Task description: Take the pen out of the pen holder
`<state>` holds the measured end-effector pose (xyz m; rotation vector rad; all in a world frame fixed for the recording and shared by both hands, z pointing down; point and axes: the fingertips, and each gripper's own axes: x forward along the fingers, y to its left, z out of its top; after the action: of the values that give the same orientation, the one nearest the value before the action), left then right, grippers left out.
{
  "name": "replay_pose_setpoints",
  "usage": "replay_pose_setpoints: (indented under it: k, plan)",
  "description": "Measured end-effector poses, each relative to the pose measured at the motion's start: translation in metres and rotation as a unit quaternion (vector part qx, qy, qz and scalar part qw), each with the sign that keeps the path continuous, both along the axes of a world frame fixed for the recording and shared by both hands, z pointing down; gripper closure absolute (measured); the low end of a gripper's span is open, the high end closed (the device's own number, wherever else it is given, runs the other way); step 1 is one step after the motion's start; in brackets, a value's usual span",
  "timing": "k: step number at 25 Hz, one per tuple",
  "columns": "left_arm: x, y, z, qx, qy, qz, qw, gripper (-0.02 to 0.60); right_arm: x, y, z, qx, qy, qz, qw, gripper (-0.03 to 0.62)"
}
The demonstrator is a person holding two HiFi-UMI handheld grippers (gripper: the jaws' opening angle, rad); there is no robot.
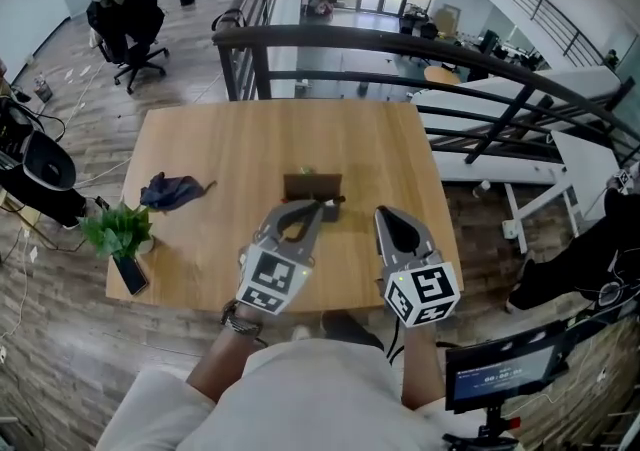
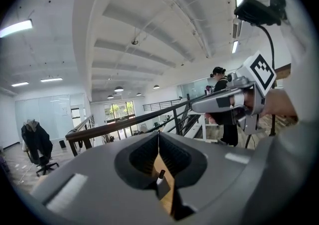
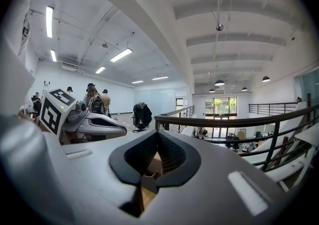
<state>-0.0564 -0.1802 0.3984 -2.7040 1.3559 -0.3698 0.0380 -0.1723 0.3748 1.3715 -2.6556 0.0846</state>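
The left gripper [image 1: 318, 205], fingers clenched on nothing, is nearer: the holder [image 1: 312, 184] is just beyond, with the pen [image 1: 334, 201] poking right. The right gripper [image 1: 384, 210] is clenched too.

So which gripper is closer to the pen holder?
The left gripper: its tip is right at the brown pen holder, while the right gripper hangs off to one side.

So, on the one table [image 1: 225, 144]: one holder [image 1: 312, 185], one pen [image 2: 160, 174], one cloth [image 1: 172, 191], one plant [image 1: 118, 229], one phone [image 1: 131, 275]. One chair [image 1: 128, 24] far left.
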Motion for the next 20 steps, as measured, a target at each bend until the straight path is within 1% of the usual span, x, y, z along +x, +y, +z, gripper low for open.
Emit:
replay_pose_setpoints:
  k: [5,10,13,20]
  plan:
    - [0.010,-0.020,0.013,-0.012,-0.025,0.015,0.9995,0.566,0.006,-0.019,0.005,-0.013,-0.001,0.005,1.000,0.592]
    - [0.020,-0.035,0.043,-0.046,-0.049,0.025,0.9975,0.566,0.013,-0.033,0.026,-0.035,-0.001,0.010,0.999,0.591]
    - [0.027,-0.040,0.056,-0.063,-0.059,0.033,0.9957,0.556,0.015,-0.037,0.038,-0.051,0.002,0.008,0.999,0.591]
    - [0.034,-0.046,0.081,-0.087,-0.079,0.041,0.9923,0.548,0.019,-0.045,0.059,-0.078,0.006,0.005,0.997,0.591]
